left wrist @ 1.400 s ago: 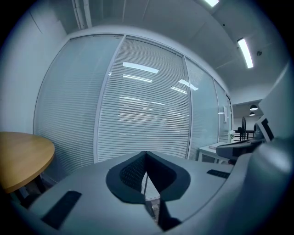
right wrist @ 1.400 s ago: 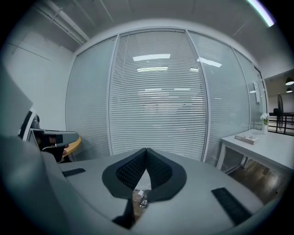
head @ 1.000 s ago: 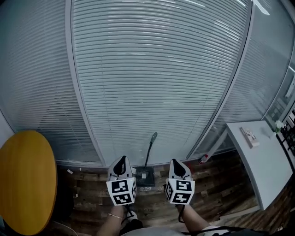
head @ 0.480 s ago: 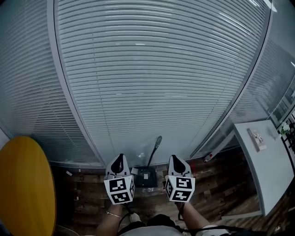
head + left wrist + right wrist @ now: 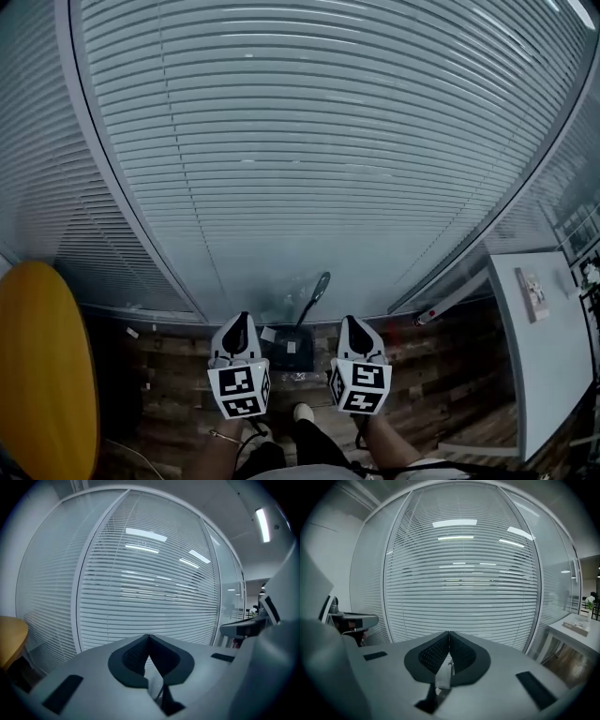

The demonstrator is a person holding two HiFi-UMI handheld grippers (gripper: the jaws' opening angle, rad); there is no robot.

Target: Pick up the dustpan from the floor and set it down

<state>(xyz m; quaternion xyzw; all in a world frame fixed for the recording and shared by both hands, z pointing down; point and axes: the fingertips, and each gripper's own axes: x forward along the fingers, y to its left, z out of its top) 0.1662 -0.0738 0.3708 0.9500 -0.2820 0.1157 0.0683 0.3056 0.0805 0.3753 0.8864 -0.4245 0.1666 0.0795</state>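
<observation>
Slatted blinds point(image 5: 309, 141) behind a glass wall fill most of the head view; dark wooden floor point(image 5: 169, 375) runs along the bottom. The dustpan point(image 5: 289, 349) is seen on the floor at 6 o'clock, against the foot of the wall, its long handle leaning up toward 1 o'clock. A pale label on its pan is noted; the print is too small to be read. Only black-and-white square markers are made out on the gripper cubes.

The left gripper point(image 5: 243, 321) is held at 7 o'clock of the dustpan and the right gripper point(image 5: 351, 321) at 5 o'clock, neither touching it. In both gripper views the jaws are pressed together, with nothing held.

A yellow table point(image 5: 42, 375) is logged at 8 o'clock and a white desk point(image 5: 544, 356) at 4 o'clock.

Against the frame a second earlier, the blinds loom larger, both tables are pushed nearer the edges, and a shoe point(image 5: 303, 412) is now visible.
</observation>
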